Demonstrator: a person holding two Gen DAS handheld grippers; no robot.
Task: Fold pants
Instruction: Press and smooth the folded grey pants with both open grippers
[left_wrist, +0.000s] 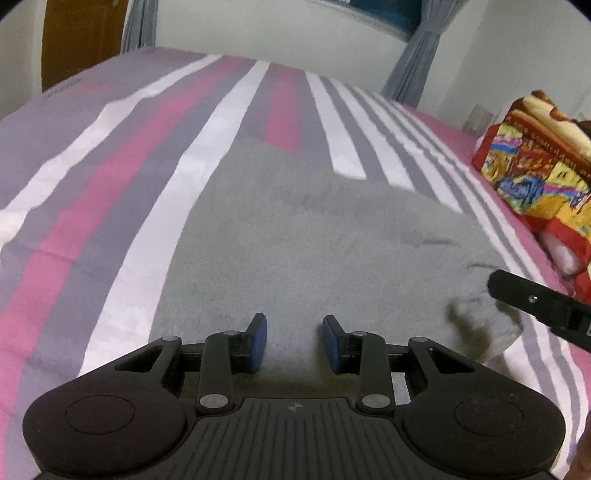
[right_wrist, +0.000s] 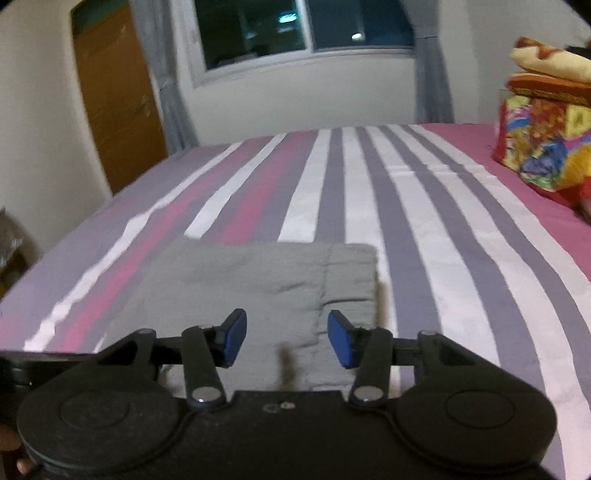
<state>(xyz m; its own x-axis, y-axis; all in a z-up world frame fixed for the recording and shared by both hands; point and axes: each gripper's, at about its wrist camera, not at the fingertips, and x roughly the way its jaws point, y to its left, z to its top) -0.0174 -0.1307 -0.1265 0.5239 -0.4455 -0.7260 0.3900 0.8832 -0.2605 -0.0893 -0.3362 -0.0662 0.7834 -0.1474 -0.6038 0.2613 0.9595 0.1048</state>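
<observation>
Both grippers, left gripper (left_wrist: 294, 341) and right gripper (right_wrist: 287, 338), hung released over the gray pants (right_wrist: 258, 288) ahead, probably poised to pinch edges for folding.

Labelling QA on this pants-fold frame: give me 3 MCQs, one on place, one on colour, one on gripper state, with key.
1. Where do the pants lie?
A. on the striped bedsheet
B. on the floor
C. on the bright blanket pile

2. What colour are the pants?
A. blue
B. grey
C. black

3. How do the left gripper and right gripper stand?
A. both shut on cloth
B. left shut, right open
C. both open, holding nothing

Answers: 1 A, grey cloth lies flat on the pink, white and grey stripes. 2 B, both views show grey fabric. 3 C, each view shows a clear gap between the blue pads with nothing pinched.
</observation>
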